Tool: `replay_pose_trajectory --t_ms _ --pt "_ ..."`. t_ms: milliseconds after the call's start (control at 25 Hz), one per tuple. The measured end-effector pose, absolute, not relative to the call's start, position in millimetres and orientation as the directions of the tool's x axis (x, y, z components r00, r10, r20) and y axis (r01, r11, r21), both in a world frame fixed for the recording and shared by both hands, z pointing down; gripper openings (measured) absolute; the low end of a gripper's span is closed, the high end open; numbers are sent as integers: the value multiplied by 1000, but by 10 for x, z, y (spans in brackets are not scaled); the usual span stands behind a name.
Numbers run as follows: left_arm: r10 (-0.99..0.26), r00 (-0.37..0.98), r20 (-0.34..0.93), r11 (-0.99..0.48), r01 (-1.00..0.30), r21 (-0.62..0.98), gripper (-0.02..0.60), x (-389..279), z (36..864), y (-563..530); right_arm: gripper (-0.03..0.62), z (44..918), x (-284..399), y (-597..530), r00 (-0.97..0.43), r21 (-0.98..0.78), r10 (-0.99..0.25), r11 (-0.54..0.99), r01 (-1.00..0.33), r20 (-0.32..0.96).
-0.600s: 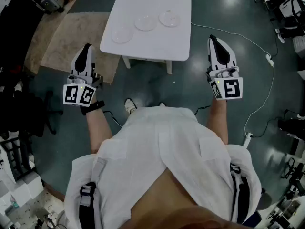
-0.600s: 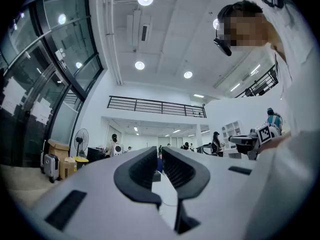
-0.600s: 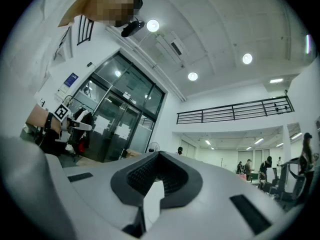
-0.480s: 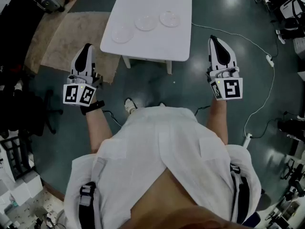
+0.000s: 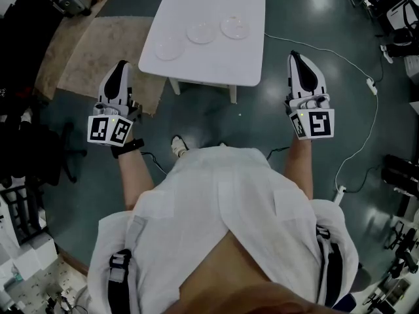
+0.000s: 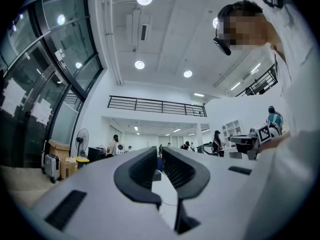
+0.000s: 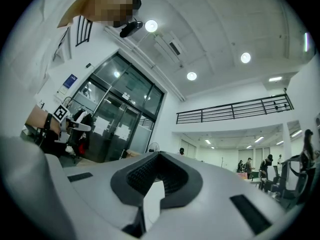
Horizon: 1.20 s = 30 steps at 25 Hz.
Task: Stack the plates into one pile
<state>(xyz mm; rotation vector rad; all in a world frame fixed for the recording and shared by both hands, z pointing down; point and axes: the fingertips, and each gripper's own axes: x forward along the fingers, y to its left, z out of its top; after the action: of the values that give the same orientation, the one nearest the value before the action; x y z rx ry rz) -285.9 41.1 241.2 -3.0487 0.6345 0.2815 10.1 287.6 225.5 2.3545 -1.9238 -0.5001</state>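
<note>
Three plates (image 5: 201, 33) are set in a row on the white table (image 5: 209, 67), far in front of the person (image 5: 222, 221). They are laid side by side, a little apart, and not yet piled. The left gripper (image 5: 120, 68) is held over the floor to the left of the table's near end, well apart from the plates. Its claw is pressed together and empty. The right gripper (image 5: 295, 59) is held to the right of the table. Its claw is pressed tight together, and nothing is pinched.
</note>
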Motion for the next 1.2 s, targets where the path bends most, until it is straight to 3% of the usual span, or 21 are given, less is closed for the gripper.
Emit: replay_pose_trajectory --t_ms 760,1200 --pt "-366 920 -144 -930 -368 15 37 -2567 2524 525 31 2464 406 3112 209 201 -963 -241 -949 -168" --pt "-318 939 -132 -948 -313 56 37 -1718 2693 -113 32 2566 958 2338 179 212 -979 -197 -957 -100"
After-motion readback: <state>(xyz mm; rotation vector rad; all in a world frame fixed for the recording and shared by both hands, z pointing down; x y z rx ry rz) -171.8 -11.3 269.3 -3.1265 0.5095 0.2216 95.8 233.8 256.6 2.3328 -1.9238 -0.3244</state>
